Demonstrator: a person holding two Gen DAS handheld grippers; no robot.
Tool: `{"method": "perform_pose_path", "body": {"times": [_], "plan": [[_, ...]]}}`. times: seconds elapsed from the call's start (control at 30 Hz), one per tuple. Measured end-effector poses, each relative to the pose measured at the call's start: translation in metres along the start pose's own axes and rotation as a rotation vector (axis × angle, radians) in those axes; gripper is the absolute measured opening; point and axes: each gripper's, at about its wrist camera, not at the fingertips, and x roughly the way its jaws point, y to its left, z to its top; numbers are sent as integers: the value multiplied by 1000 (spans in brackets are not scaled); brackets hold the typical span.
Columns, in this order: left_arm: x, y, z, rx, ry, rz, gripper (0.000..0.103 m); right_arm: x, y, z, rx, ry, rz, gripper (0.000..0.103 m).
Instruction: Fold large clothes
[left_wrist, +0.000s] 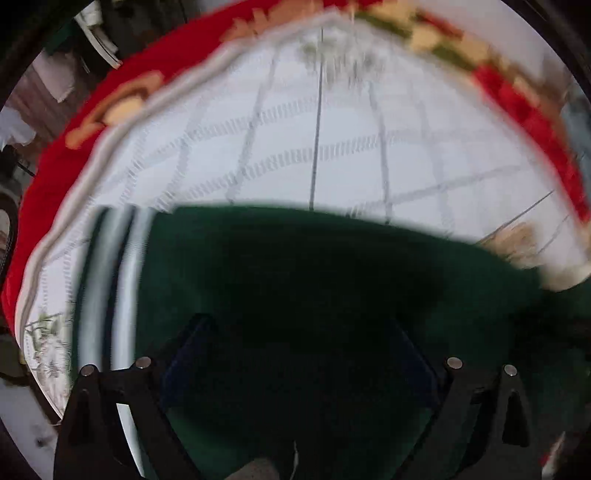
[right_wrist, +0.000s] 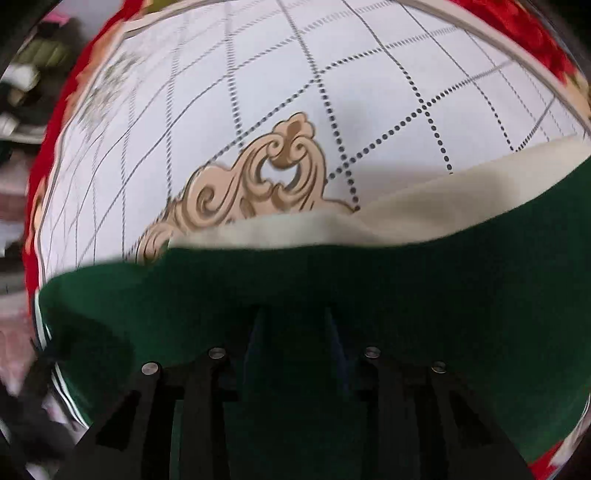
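Note:
A dark green garment with white-striped ribbing at its left end lies across the lower half of the left wrist view. My left gripper is open, its fingers wide apart over the green cloth. In the right wrist view the same green garment shows a cream sleeve or lining along its far edge. My right gripper has its fingers close together with green cloth between them; the fingertips are dark and hard to make out.
The garment lies on a white cloth with a grey grid and a beige scroll ornament. A red flowered blanket borders it. Piled clothes and clutter lie beyond the left edge.

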Motion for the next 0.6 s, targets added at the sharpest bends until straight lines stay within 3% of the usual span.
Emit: {"method": "perform_pose_path", "body": {"times": [0.07, 0.13, 0.23, 0.33, 0.4, 0.43, 0.5, 0.6], "plan": [[5, -3, 0, 15, -2, 13, 97, -6, -1, 3, 4, 37, 12, 36], [-6, 2, 0, 6, -9, -19, 97, -23, -6, 0, 7, 57, 54, 36], [-39, 29, -11, -82, -48, -72, 97, -55, -12, -25, -12, 63, 131, 37], [-76, 68, -52, -223, -80, -94, 97, -61, -10, -58, -36, 83, 158, 37], [-90, 92, -88, -332, -74, -89, 97, -37, -9, -80, -36, 148, 170, 37], [-91, 107, -109, -397, -48, -83, 97, -15, -11, -91, -22, 188, 166, 37], [-83, 126, -142, -515, 35, -111, 97, 11, -21, -95, 11, 161, 142, 31], [-58, 144, -180, -731, 144, -254, 97, 10, -19, -89, 49, 180, 131, 31]]}}
